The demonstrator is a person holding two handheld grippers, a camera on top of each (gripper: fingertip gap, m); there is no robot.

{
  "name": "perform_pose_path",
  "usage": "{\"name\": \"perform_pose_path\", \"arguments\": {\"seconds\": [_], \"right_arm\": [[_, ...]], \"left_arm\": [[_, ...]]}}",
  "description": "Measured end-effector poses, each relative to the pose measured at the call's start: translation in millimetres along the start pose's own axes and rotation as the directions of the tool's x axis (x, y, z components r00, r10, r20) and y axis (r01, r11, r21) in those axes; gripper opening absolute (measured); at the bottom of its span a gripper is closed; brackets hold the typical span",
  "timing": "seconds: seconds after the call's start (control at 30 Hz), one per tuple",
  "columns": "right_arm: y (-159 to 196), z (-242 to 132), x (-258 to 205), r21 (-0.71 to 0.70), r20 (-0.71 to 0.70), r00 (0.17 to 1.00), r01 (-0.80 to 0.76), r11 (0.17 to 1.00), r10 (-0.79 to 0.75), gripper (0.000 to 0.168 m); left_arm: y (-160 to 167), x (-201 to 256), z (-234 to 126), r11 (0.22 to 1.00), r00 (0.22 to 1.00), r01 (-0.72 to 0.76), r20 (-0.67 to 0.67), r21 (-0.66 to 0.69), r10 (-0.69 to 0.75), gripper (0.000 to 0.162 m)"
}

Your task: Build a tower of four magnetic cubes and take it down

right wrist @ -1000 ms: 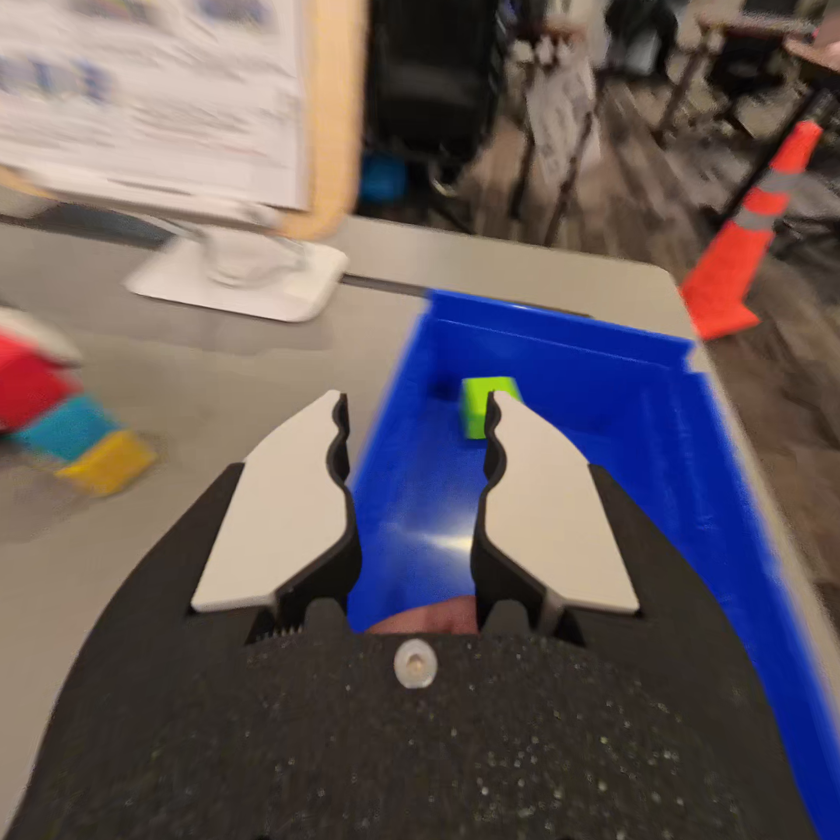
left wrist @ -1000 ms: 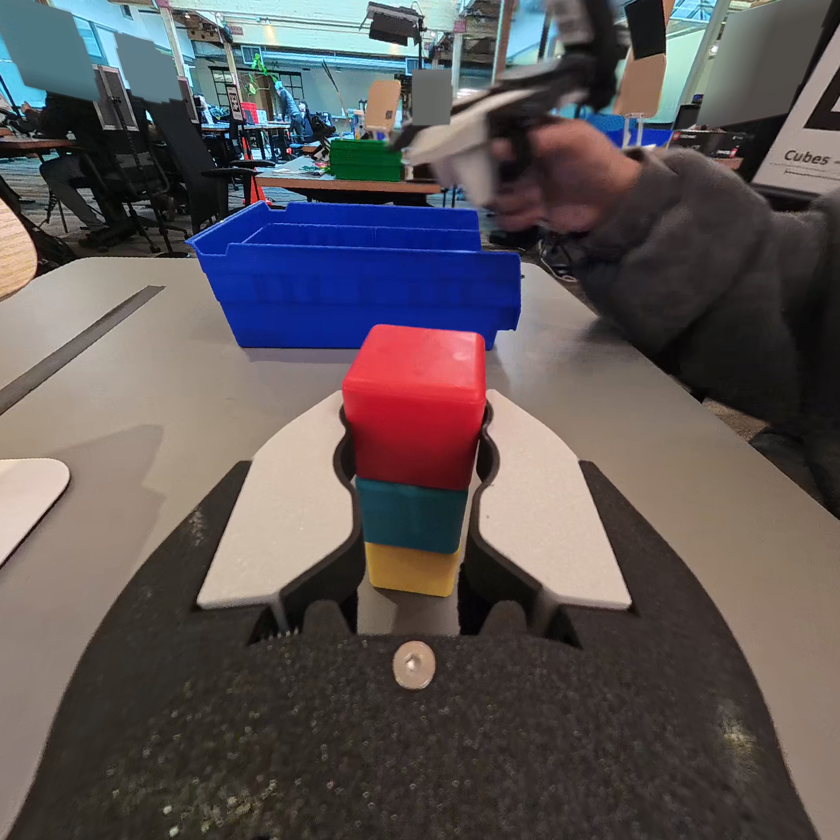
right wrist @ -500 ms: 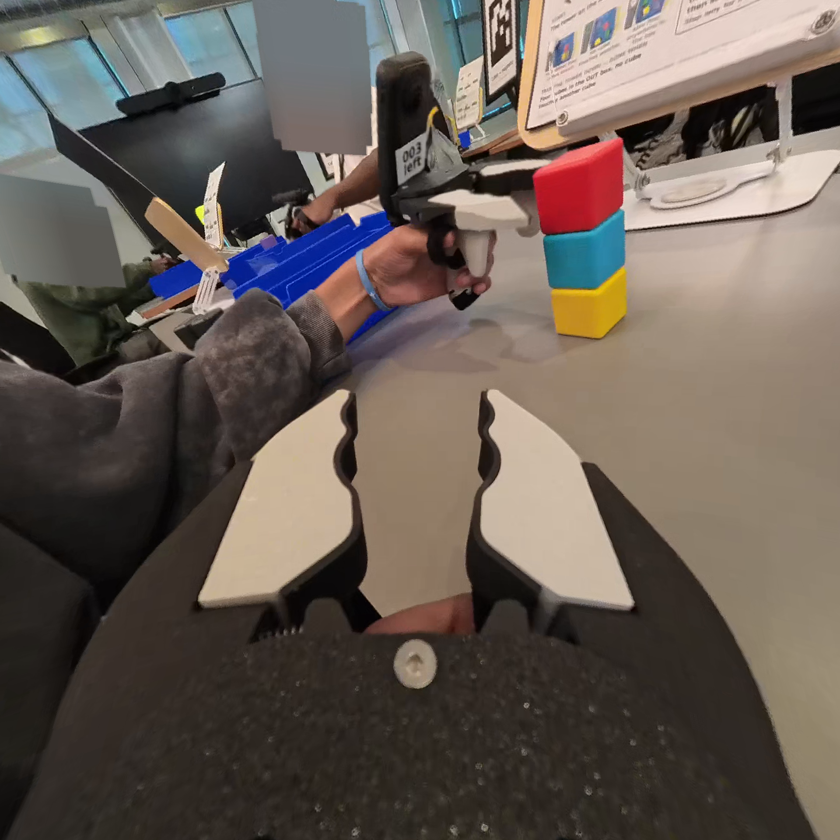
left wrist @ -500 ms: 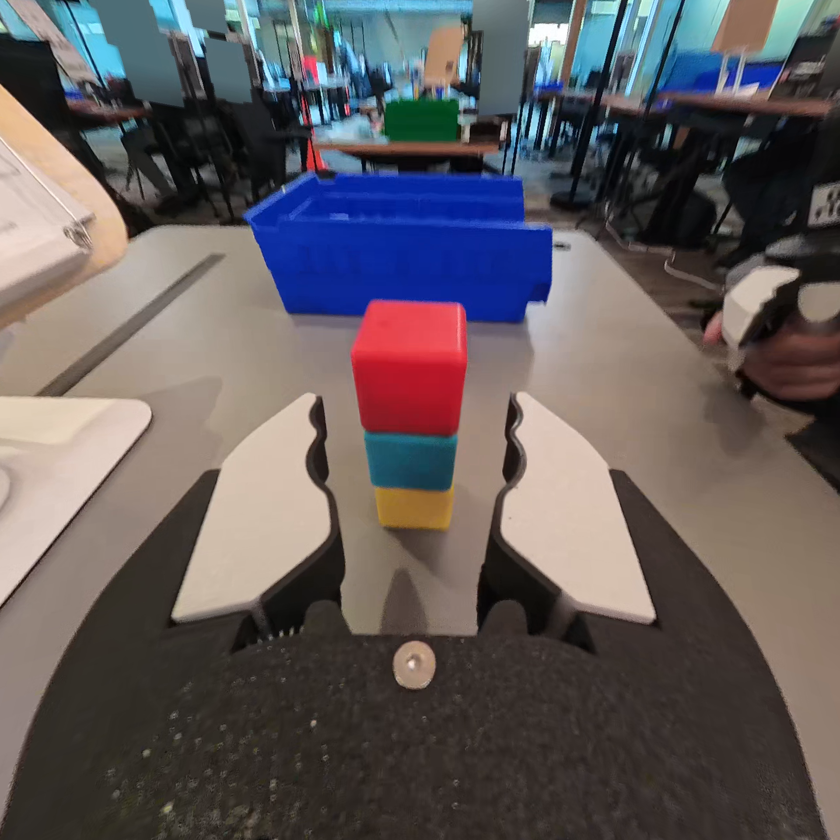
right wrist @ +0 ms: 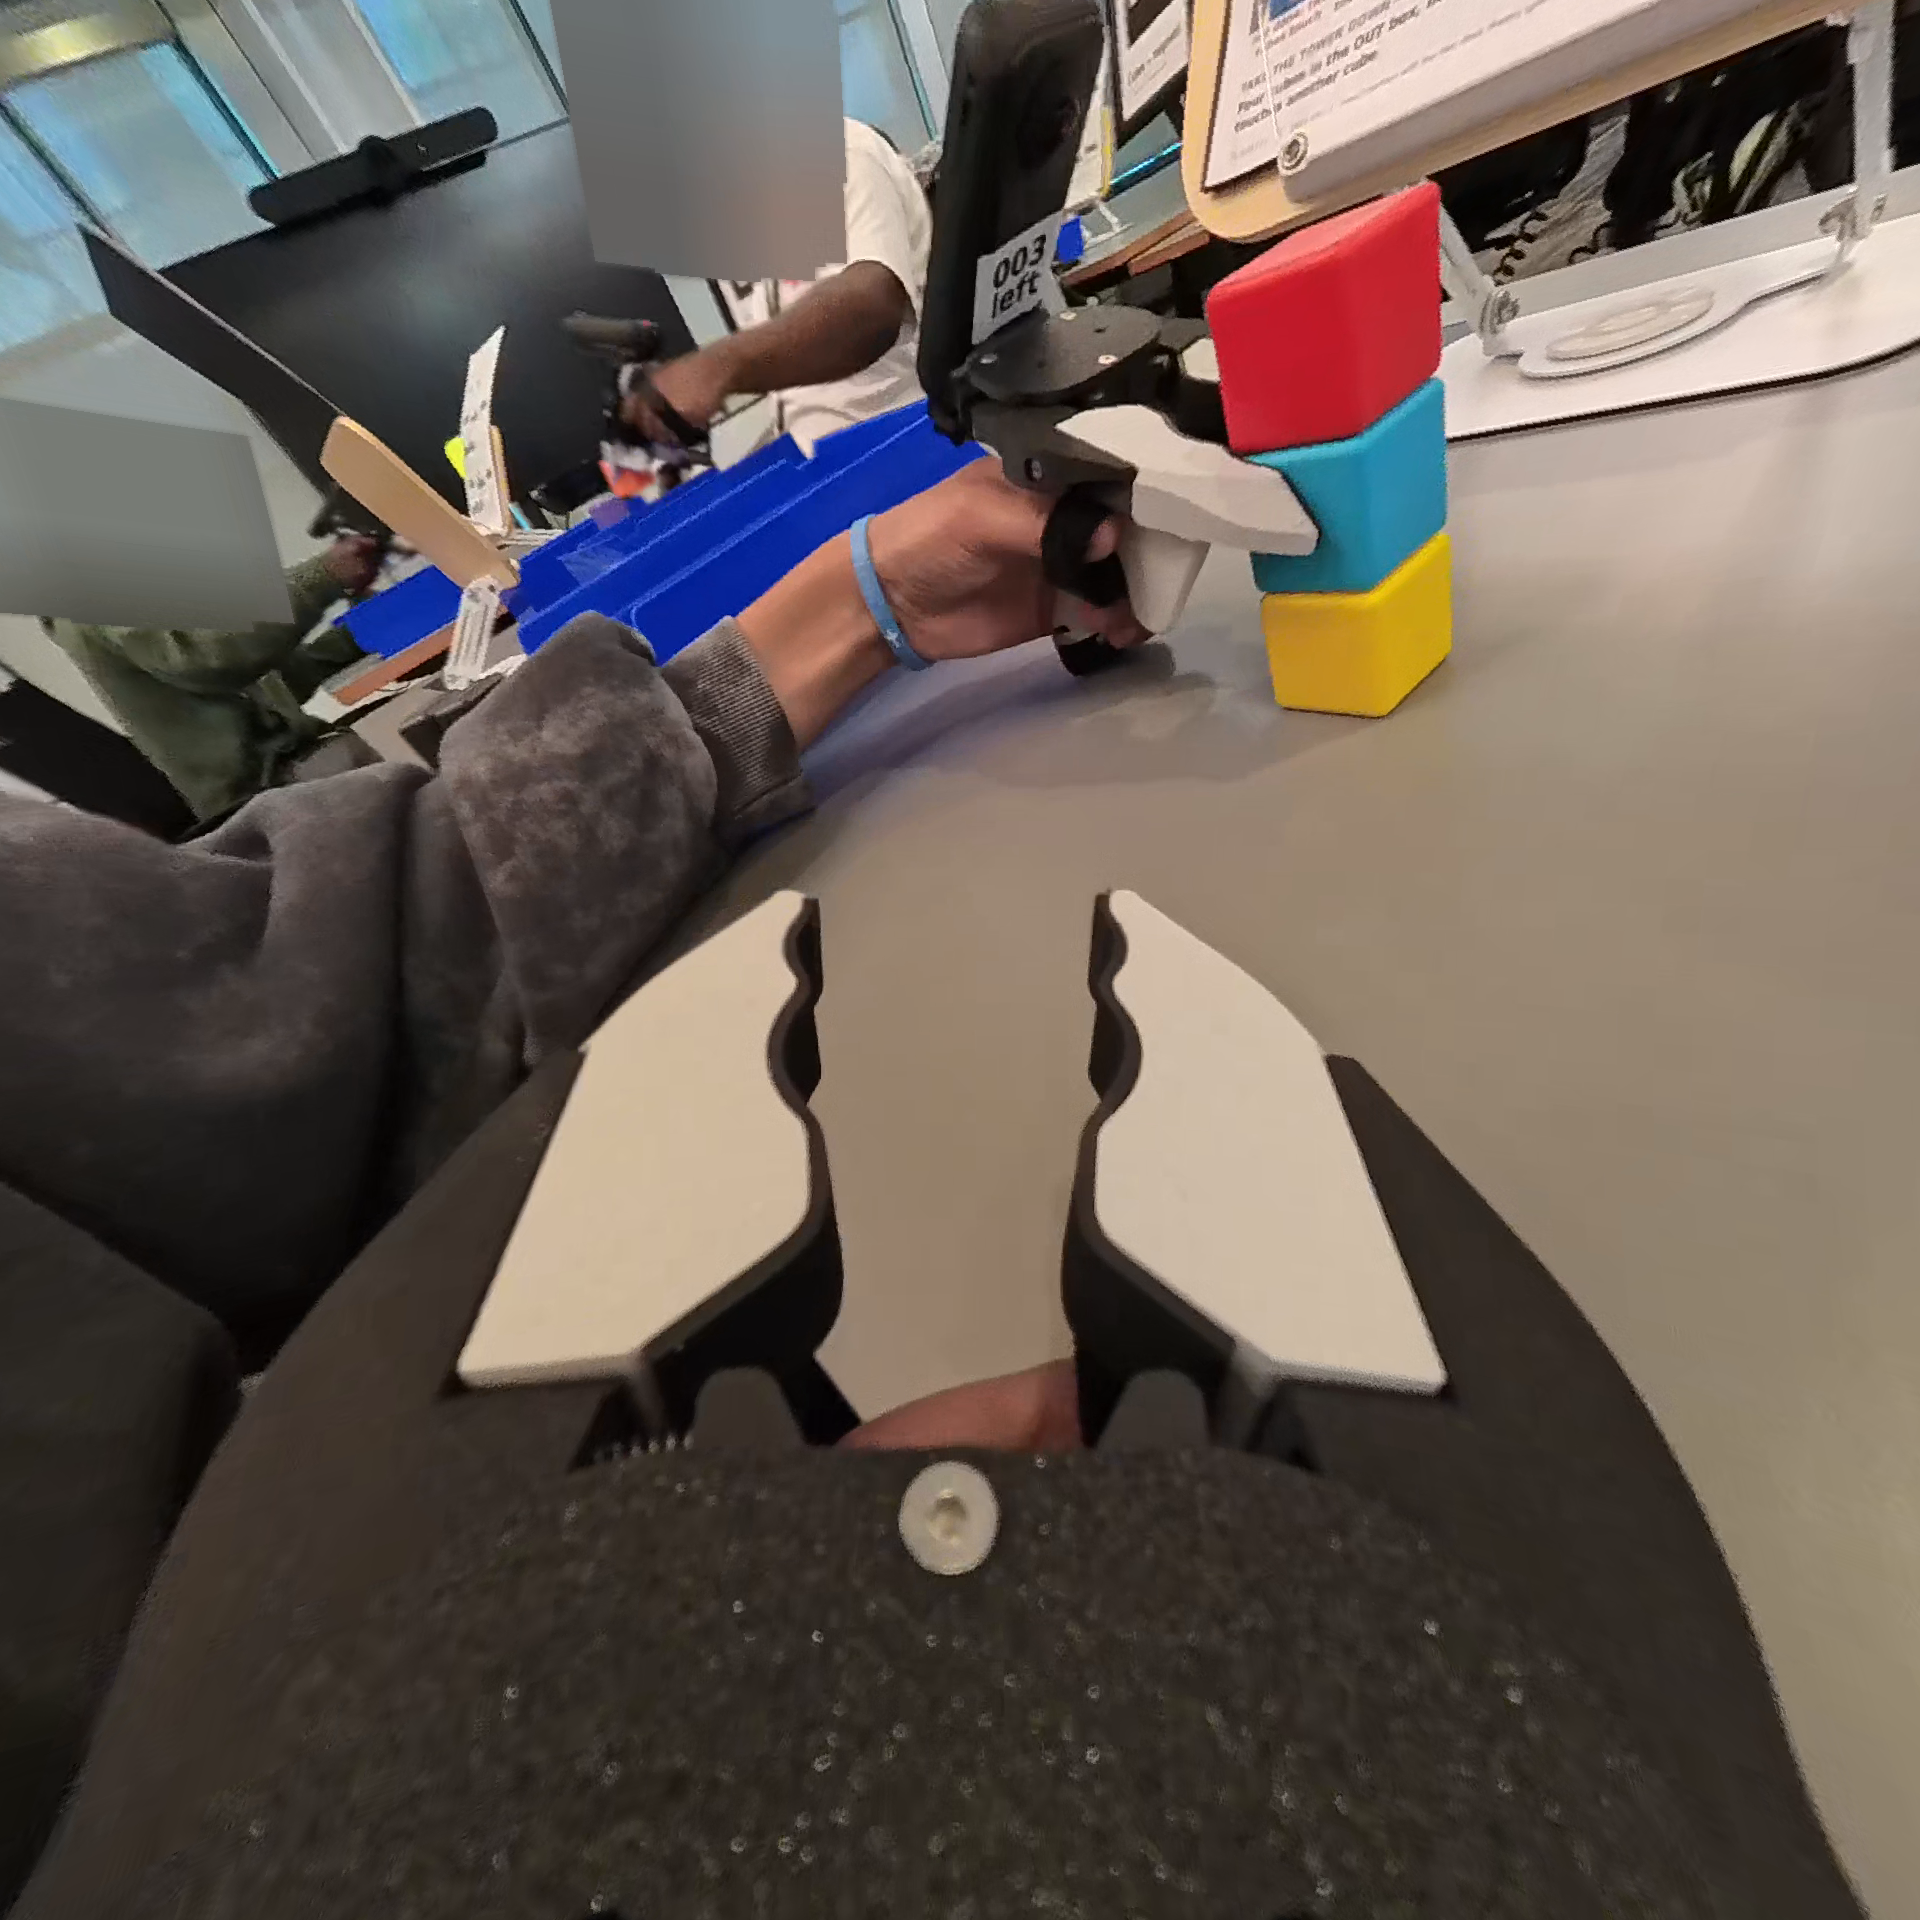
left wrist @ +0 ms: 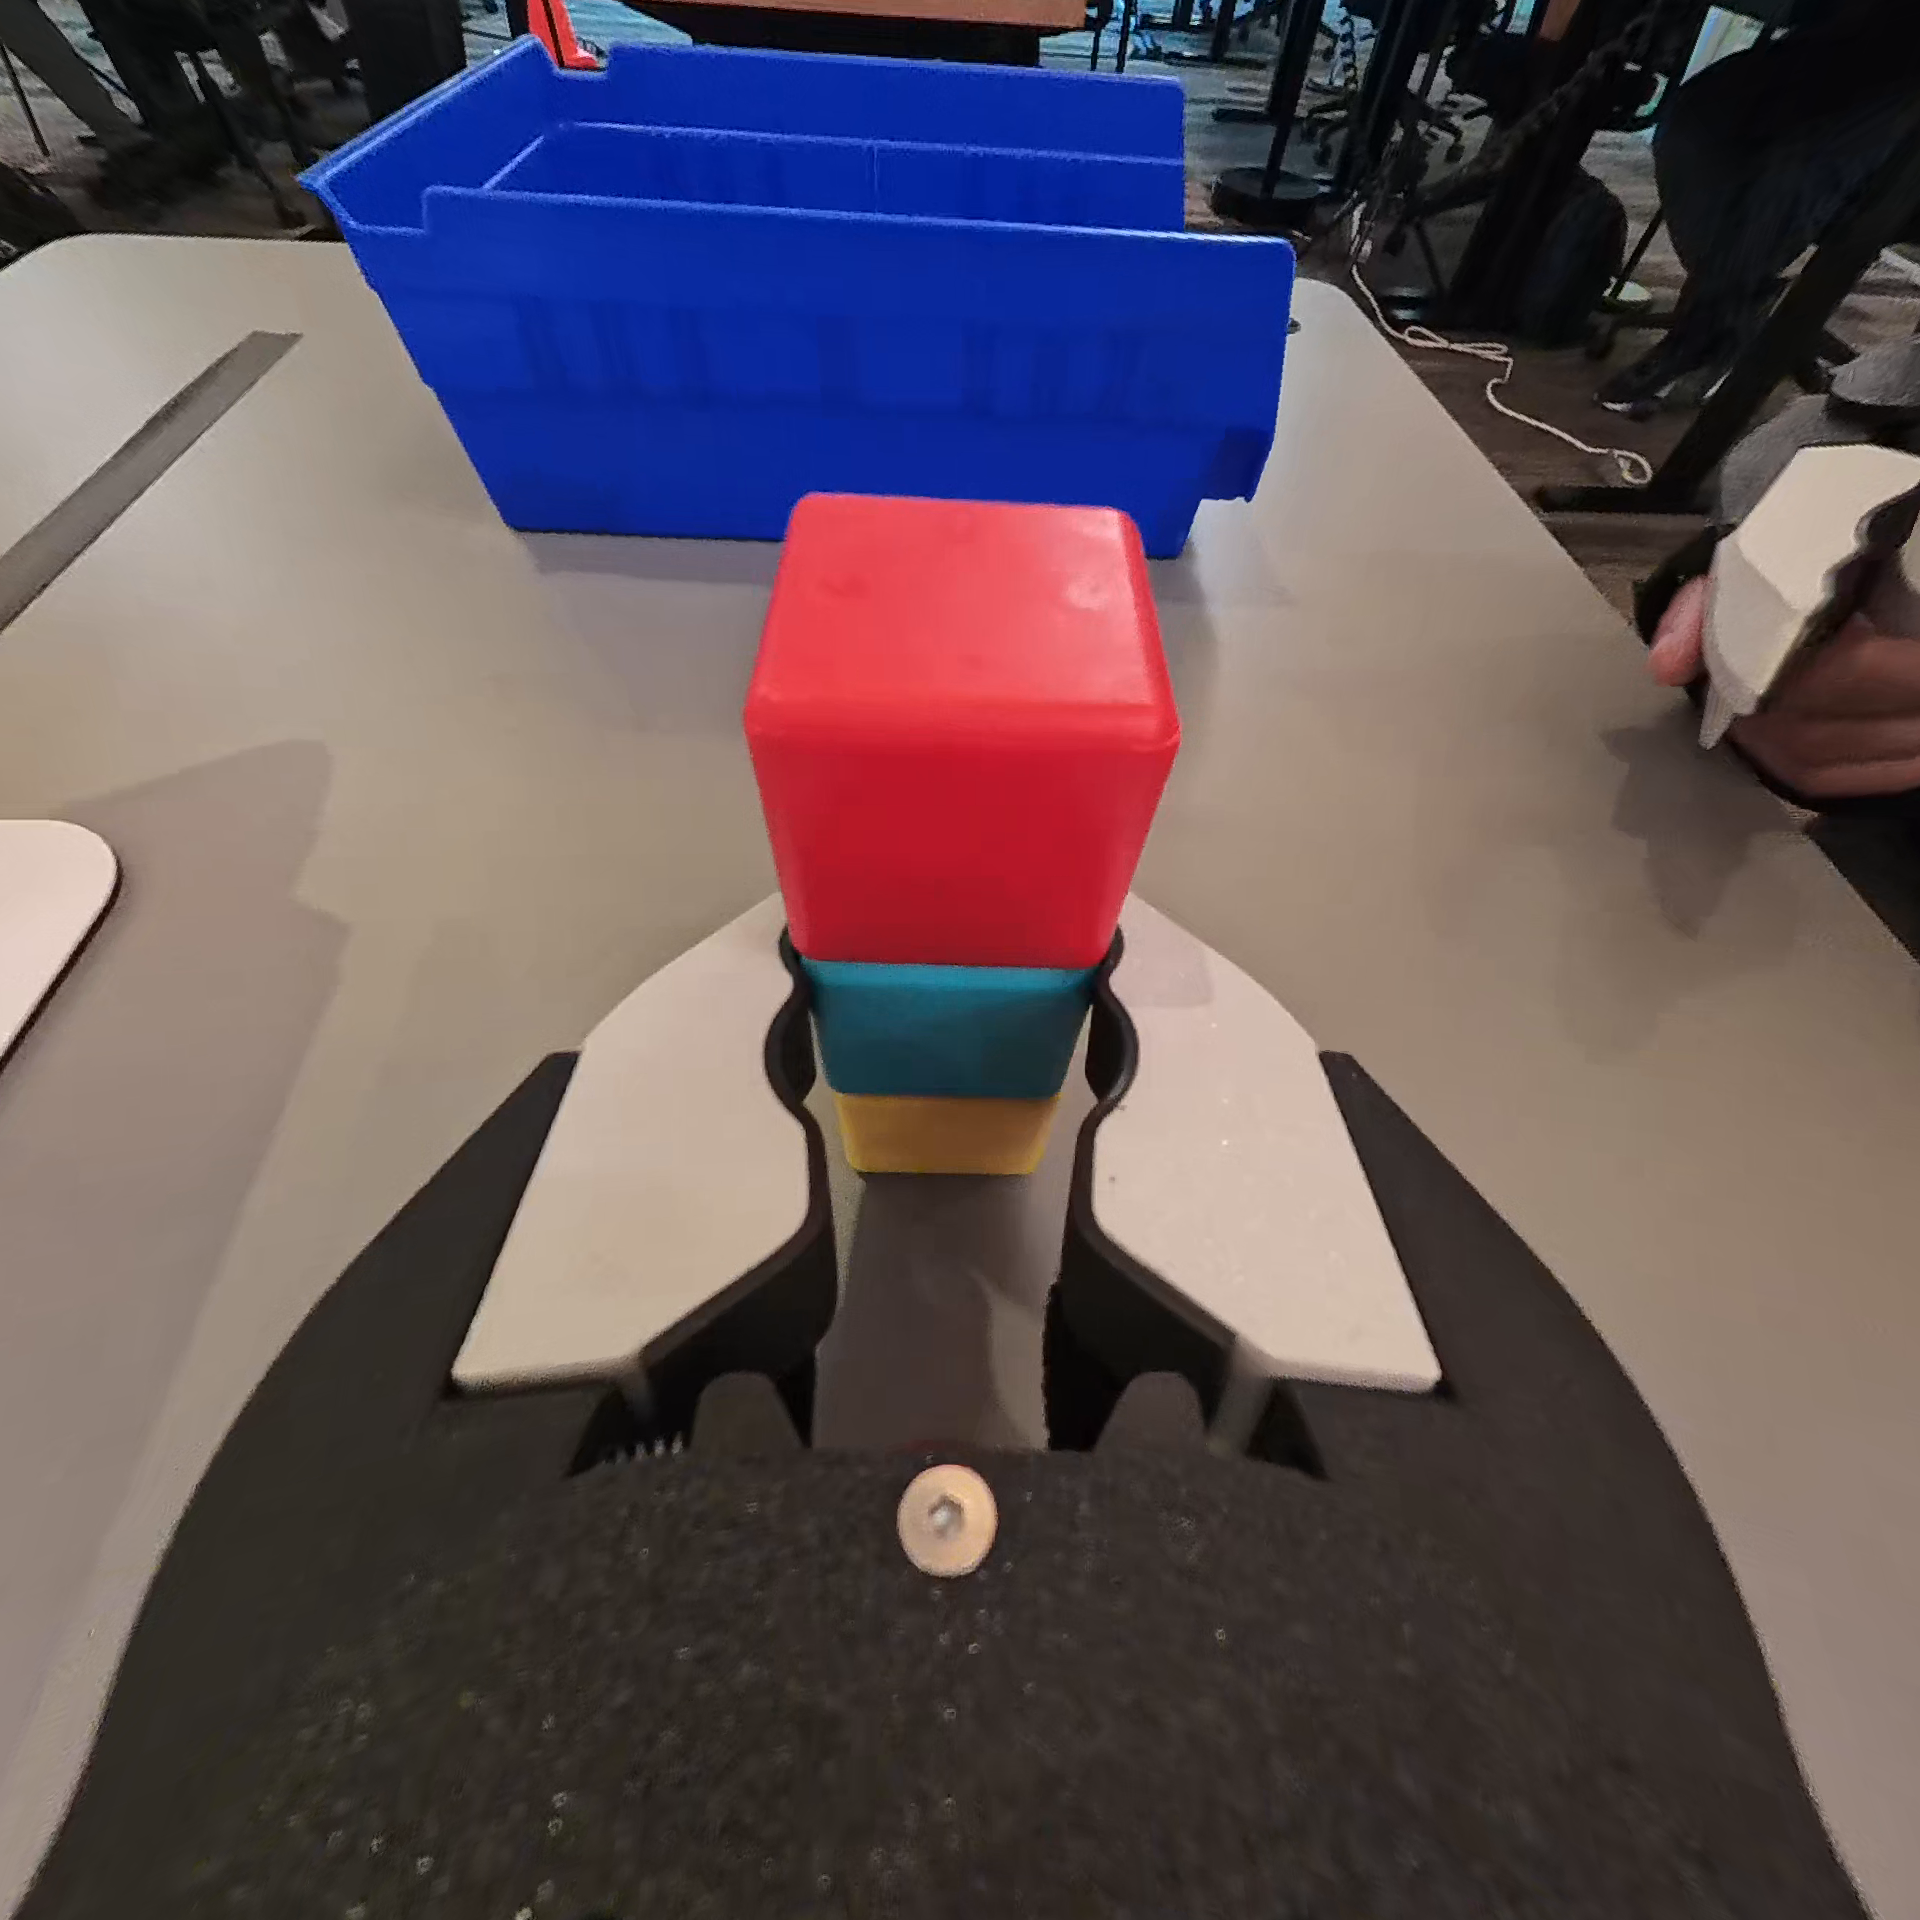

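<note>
**Three-cube stack gripped at the teal cube**

On the grey table [left wrist: 416,644]: a stack of three, upright, with red cube [left wrist: 956,727] on top, teal cube [left wrist: 940,1029] in the middle, yellow cube [left wrist: 940,1143] at the bottom and resting on the tabletop. Just behind the stack in the left wrist view, a blue bin [left wrist: 831,343], long side toward the camera, apart from the cubes; contents not visible from here.

Left gripper [left wrist: 945,1023]: fingers drawn in narrow on both side faces of the teal cube, inner edges touching it, just under the red cube's lower rim. From the right wrist view, same grip seen side-on: one pale finger lying against the teal cube, held by a hand [right wrist: 966,582] with a blue wristband, grey sleeve [right wrist: 582,748] trailing back toward the camera.

Right gripper [right wrist: 951,997]: fingers parted with a clear gap, nothing between them, only bare tabletop in the opening. Low over the table, well apart from the stack and off to its right, visible at the far right edge of the left wrist view.

Beyond the stack, a white stand base [right wrist: 1662,343] carrying a tilted board with a printed sheet.
</note>
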State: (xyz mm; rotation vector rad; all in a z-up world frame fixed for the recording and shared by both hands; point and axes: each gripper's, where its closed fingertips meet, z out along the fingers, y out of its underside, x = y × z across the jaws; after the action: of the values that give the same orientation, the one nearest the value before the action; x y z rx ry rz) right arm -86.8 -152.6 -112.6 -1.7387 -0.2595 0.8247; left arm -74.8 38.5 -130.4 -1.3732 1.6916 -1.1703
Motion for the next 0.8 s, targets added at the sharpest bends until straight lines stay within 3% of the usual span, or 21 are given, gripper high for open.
{"name": "perform_pose_path", "arguments": {"seconds": [0.1, 0.2, 0.33, 0.47, 0.57, 0.67, 0.8], "right_arm": [[-15, 11, 13, 0.012, -0.044, 0.999, -0.027, 1.0, 0.028, 0.05], [-31, 32, 23, -0.08, -0.008, 0.999, -0.04, 0.996, 0.039, 0.055], [-78, 59, 49, -0.088, -0.093, 0.969, 0.221, 0.971, -0.229, 0.064], [-78, 104, 64, -0.181, -0.015, 0.881, 0.463, 0.868, -0.473, 0.079], [-78, 131, 67, -0.167, 0.022, 0.879, 0.474, 0.865, -0.477, 0.077], [-74, 146, 67, -0.164, 0.079, 0.902, 0.431, 0.887, -0.424, 0.056], [-74, 147, 69, -0.185, 0.095, 0.912, 0.411, 0.893, -0.4, 0.054]], "left_arm": [[0, 2, 0, 1.0, 1.0, -0.011, -0.005, -0.001, 0.011, 0.049], [1, 11, -2, 0.999, 0.998, -0.034, -0.051, -0.002, 0.034, 0.049], [4, 29, -6, 0.998, 0.99, -0.062, -0.128, -0.003, 0.061, 0.049], [4, 43, -5, 0.997, 0.98, -0.082, -0.183, -0.002, 0.081, 0.049], [4, 44, -5, 0.996, 0.978, -0.085, -0.189, -0.001, 0.083, 0.049], [4, 45, -5, 0.996, 0.978, -0.086, -0.191, -0.001, 0.084, 0.049], [4, 43, -5, 0.997, 0.98, -0.075, -0.186, 0.0, 0.074, 0.049]]}}
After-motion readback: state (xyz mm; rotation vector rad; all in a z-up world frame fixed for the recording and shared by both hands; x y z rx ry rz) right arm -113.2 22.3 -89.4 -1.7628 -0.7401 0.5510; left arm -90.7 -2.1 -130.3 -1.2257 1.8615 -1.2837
